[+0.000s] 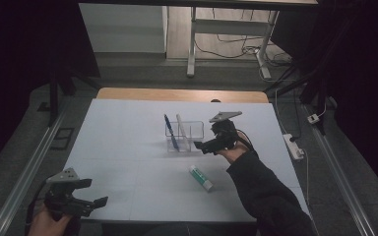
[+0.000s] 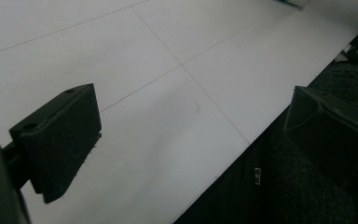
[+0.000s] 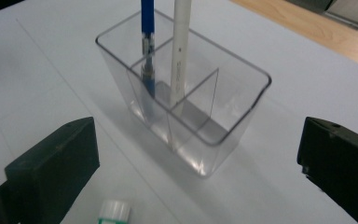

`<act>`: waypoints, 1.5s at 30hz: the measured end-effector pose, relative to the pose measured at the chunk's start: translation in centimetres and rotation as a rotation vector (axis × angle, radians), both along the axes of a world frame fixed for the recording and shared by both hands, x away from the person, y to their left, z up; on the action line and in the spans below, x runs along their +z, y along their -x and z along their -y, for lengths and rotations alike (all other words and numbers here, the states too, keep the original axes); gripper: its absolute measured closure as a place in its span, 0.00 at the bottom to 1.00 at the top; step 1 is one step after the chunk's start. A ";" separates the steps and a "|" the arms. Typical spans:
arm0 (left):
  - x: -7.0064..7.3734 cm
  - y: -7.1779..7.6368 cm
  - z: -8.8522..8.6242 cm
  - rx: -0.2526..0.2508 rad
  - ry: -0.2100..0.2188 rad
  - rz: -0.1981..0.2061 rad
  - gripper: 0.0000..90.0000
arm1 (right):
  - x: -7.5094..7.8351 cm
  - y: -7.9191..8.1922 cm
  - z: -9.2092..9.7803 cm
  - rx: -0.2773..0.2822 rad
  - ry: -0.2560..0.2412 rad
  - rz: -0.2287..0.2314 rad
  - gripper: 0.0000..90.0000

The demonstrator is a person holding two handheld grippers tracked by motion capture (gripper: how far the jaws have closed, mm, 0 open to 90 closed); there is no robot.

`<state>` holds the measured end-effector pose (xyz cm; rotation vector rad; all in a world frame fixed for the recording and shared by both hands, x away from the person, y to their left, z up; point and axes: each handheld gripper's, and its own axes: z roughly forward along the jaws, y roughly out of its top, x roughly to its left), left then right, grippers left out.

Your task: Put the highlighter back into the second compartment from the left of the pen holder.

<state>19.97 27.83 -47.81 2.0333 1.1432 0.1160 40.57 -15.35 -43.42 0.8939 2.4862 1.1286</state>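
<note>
ok, clear plastic organizer [image 1: 185,135] stands upright mid table [image 1: 128,123], divided into compartments by clear walls. in the right gripper view the organizer [image 3: 200,140] has three cells visible: a blue pen [image 3: 147,42] stands in the far cell, a white pen [image 3: 181,51] stands in the cell next to it just across the divider, both leaning slightly; the near cell closest to the camera holds nothing. in the high view the blue pen [image 1: 171,132] sits toward the organizer's left end, the white pen [image 1: 182,129] just right of it, tops sticking out above the rim. a glue stick [image 1: 201,177] with white cap and green band lies flat on the table in front of the organizer, a bit right, apart from it; its cap [image 3: 114,211] shows at the bottom of the right gripper view. right gripper [image 1: 204,146] hovers just beside the organizer's right end, jaws spread wide, gripping nothing, organizer framed between them but not touched. left gripper [image 1: 91,202] is well away from the organizer at the near left table edge, jaws wide apart and empty, over bare table surface [image 2: 168,93]
</note>
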 end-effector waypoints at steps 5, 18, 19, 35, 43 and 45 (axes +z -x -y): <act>0.0 0.0 0.0 0.000 -0.002 -0.001 0.05 | -0.2 1.0 1.0 0.006 0.005 -0.017 0.00; 0.0 0.1 0.0 -0.001 -0.006 0.000 0.05 | -1.2 4.2 3.4 0.001 0.014 -0.052 0.00; 0.0 0.1 0.1 -0.001 -0.007 0.000 0.05 | -1.3 4.4 3.6 -0.001 0.014 -0.054 0.00; 0.0 0.0 0.1 -0.002 -0.013 -0.002 0.05 | -2.2 7.9 6.3 -0.013 0.040 -0.065 0.00; 0.0 0.1 0.2 -0.003 -0.016 -0.002 0.04 | -2.7 8.9 7.1 -0.018 0.051 -0.087 0.00; 0.0 0.0 0.2 -0.004 -0.018 -0.001 0.04 | -2.7 9.0 7.1 -0.020 0.055 -0.089 0.00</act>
